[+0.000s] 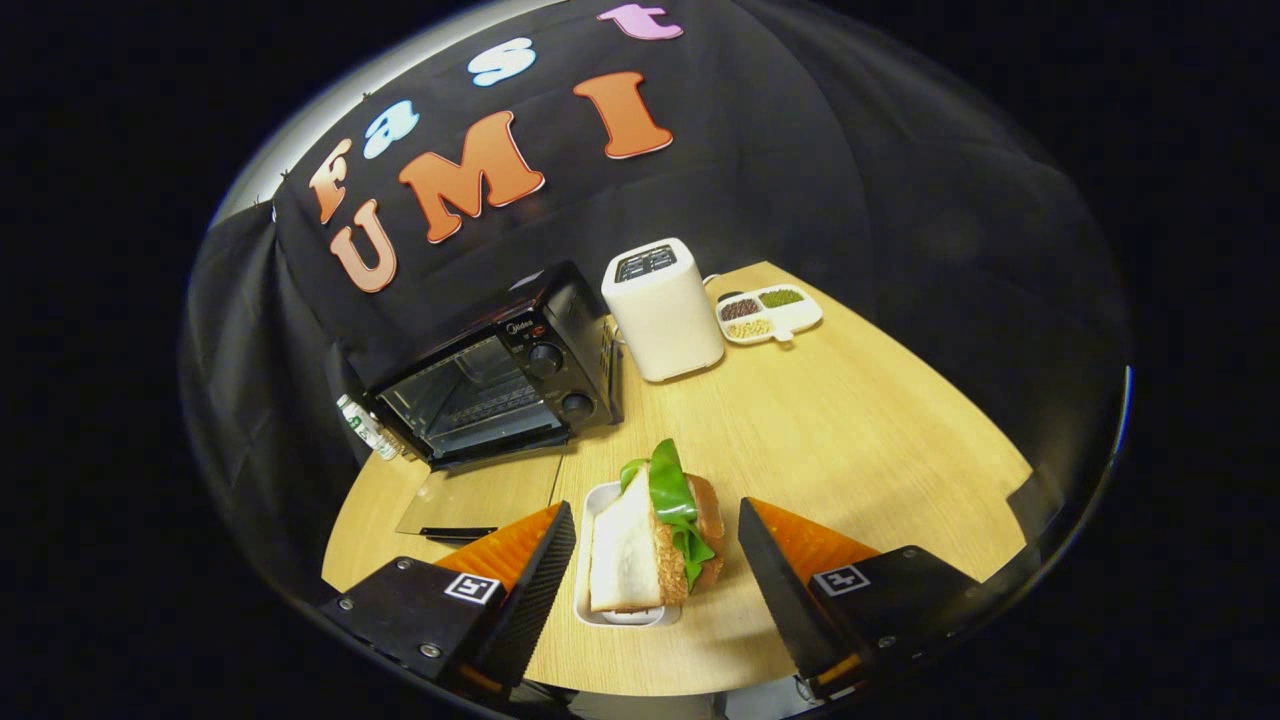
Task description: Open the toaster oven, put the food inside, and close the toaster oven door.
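A black toaster oven stands at the table's far left, its glass door folded down flat onto the wood, cavity and rack exposed. A sandwich with green lettuce sits on a small white tray on the table. My gripper is open, its two fingers flanking the tray and sandwich with a gap on each side, touching neither. The tray lies between the fingers, just in front of the open oven door.
A white pop-up toaster stands right of the oven. Behind it is a white divided dish of grains. A small bottle lies at the oven's left. Bare wooden table spreads to the right.
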A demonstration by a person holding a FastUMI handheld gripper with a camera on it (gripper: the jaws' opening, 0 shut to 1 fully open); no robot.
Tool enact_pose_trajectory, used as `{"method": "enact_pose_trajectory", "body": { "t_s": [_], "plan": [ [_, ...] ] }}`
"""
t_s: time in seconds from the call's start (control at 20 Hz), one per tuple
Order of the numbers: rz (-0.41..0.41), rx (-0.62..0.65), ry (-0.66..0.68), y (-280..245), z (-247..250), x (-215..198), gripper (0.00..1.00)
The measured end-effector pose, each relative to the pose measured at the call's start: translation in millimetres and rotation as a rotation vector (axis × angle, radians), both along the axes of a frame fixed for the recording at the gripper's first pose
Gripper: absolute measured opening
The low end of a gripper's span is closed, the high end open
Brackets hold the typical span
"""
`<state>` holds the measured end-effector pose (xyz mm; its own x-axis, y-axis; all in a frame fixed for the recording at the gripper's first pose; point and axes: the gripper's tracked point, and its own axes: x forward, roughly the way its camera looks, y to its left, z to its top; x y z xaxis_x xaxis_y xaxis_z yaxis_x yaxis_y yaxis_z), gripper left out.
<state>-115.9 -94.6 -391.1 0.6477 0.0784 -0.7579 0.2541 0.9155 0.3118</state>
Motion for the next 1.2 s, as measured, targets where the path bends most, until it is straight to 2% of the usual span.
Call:
{"method": "enact_pose_trajectory", "body": {
  "t_s": [0.2,0.4,0.5,0.65,0.85,1.0,1.2],
  "plan": [
    [-0.001,0.12,0.042,8,-16,0,0.97],
    [-0.015,0.193,0.086,8,-32,-2,0.86],
    [-0.042,0.228,0.095,8,-35,0,0.77],
    [-0.071,0.266,0.107,6,-38,-3,0.54],
    [-0.121,0.318,0.078,4,-32,-1,0.35],
    [-0.143,0.313,0.034,1,-21,4,0.3],
    [-0.181,0.35,-0.065,1,9,15,0.3]
  ]
}}
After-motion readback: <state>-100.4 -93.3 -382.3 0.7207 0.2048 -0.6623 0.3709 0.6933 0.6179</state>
